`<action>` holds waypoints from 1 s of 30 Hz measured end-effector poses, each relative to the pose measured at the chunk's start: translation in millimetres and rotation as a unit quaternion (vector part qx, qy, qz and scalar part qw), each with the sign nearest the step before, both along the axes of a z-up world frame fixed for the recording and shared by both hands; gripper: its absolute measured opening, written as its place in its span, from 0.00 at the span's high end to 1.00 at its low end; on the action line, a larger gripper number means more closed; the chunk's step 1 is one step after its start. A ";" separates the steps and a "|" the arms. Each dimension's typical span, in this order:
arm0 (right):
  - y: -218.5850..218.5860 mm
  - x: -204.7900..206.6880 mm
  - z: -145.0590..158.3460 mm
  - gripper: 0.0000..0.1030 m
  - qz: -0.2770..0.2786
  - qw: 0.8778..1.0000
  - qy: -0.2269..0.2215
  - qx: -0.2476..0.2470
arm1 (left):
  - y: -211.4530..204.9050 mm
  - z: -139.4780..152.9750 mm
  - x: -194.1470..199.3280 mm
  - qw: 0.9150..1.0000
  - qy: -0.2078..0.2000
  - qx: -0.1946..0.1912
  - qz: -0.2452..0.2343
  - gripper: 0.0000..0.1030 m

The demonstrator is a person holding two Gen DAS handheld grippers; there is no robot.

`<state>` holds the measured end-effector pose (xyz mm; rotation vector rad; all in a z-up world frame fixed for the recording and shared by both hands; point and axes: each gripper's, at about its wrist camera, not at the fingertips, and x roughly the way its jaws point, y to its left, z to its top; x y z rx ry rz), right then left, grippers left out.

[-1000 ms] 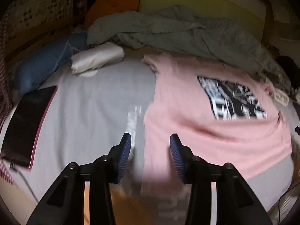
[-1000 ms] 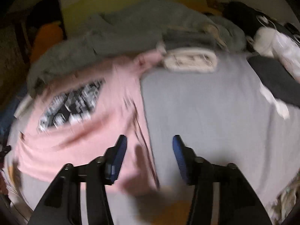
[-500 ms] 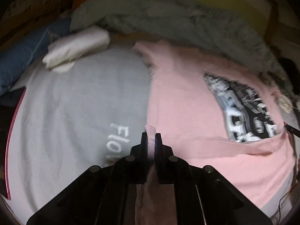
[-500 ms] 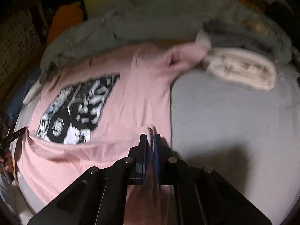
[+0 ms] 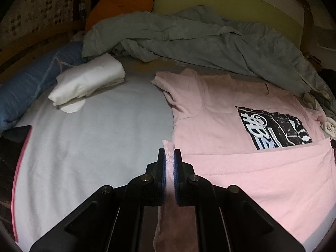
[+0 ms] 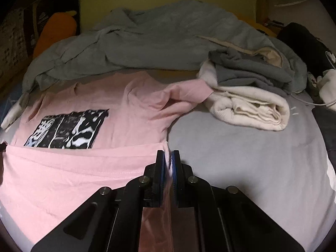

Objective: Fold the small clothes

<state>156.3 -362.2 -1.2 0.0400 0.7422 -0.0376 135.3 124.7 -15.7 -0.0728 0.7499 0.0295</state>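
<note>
A pink T-shirt (image 5: 212, 124) with a black-and-white print lies on the grey bed sheet (image 5: 94, 138); it also shows in the right wrist view (image 6: 134, 109). Its bottom part is lifted and folded up over the print's lower edge. My left gripper (image 5: 169, 153) is shut on the shirt's left bottom corner. My right gripper (image 6: 168, 154) is shut on the right bottom corner. One sleeve (image 6: 189, 92) lies out toward a cream folded garment.
A crumpled grey duvet (image 5: 199, 40) lies along the back. A folded white garment (image 5: 88, 79) and a blue pillow (image 5: 31, 84) lie at the left. A cream folded garment (image 6: 250, 107) with a grey one (image 6: 247, 69) lies at the right. An orange cushion (image 5: 119, 2) is behind.
Both grippers were open over the shirt's hem a second ago. They closed on its bottom corners and have lifted the hem forward over the print.
</note>
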 end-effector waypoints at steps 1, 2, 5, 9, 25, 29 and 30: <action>-0.3 1.1 -1.8 0.94 -0.001 1.000 0.000 -0.001 | -1.6 -1.1 2.7 1.000 0.002 0.004 -0.002 0.92; -1.1 1.1 -2.7 0.94 -0.006 1.000 0.000 -0.007 | -3.4 -2.6 5.8 1.000 0.006 0.011 -0.005 0.89; -5.6 -1.8 -5.8 0.93 -0.050 0.998 0.003 -0.048 | 0.8 -9.6 8.5 1.000 0.023 0.013 0.011 0.58; -26.2 -28.0 6.8 0.56 -0.071 0.997 -0.008 0.016 | 16.8 7.8 -20.6 0.999 -0.023 -0.022 0.024 0.40; -13.1 -159.0 -21.1 0.47 -0.040 0.985 0.022 0.164 | 5.2 -16.6 -137.8 0.996 0.021 -0.086 0.018 0.34; 1.8 -155.7 -23.5 0.88 -0.016 0.991 0.028 0.128 | -1.8 -15.9 -137.4 0.999 0.000 -0.031 0.037 0.98; 4.4 -159.5 -20.9 0.89 -0.019 0.993 0.018 0.117 | -2.6 -14.0 -139.8 0.999 -0.012 -0.018 0.042 0.97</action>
